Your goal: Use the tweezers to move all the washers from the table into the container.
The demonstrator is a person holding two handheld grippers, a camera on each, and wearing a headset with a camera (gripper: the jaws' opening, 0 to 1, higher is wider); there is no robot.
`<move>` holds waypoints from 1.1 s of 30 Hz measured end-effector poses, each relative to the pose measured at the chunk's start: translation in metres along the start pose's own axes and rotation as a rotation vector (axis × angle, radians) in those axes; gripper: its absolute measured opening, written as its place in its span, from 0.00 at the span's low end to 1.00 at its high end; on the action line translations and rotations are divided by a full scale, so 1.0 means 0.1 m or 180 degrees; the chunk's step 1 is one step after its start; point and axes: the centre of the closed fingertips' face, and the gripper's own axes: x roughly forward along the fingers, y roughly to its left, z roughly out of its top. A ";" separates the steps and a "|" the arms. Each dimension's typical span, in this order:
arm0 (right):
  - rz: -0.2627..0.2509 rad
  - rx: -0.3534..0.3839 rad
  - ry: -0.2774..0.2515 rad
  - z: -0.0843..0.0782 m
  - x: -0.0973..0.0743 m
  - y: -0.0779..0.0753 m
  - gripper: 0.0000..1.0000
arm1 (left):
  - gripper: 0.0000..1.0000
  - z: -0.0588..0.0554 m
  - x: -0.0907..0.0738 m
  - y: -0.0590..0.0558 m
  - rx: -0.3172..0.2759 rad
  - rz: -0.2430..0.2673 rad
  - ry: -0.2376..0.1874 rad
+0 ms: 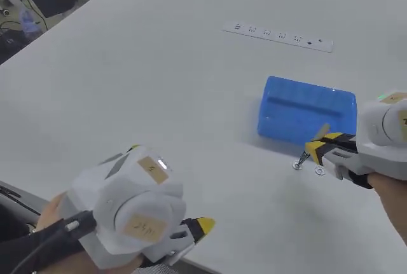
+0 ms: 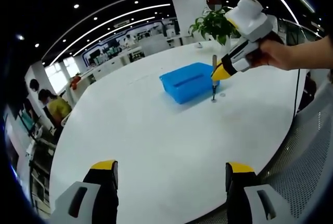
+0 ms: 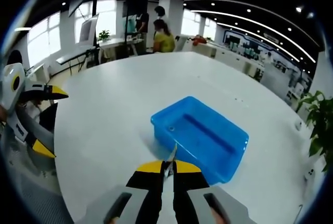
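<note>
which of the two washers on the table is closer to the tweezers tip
The left washer in the head view, right at the tip of the tweezers; the other washer lies aside, toward the right gripper.

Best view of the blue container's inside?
Right gripper view: it looks down into the container, showing its floor and a small ring near one corner. Head view blurs it; left gripper view sees it far off, at a low angle.
</note>
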 end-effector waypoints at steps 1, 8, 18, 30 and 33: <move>-0.0001 0.0005 -0.0009 0.00 0.00 0.00 0.02 | 0.88 0.00 0.00 0.00 -0.0003 -0.0001 -0.0002; -0.0037 0.0054 -0.0080 -0.01 -0.01 0.00 0.02 | 0.87 -0.01 0.00 0.00 0.0003 -0.0004 0.0011; -0.0050 0.0175 -0.0127 0.02 -0.08 -0.04 0.01 | 0.87 -0.01 0.00 -0.01 0.0000 -0.0011 0.0013; -0.0120 0.0274 -0.0265 0.23 -0.20 -0.14 0.01 | 0.87 0.00 -0.01 -0.01 0.0006 -0.0001 0.0003; -0.0144 0.0236 -0.0308 0.30 -0.22 -0.16 0.01 | 0.87 -0.02 -0.01 0.00 -0.0003 -0.0004 0.0026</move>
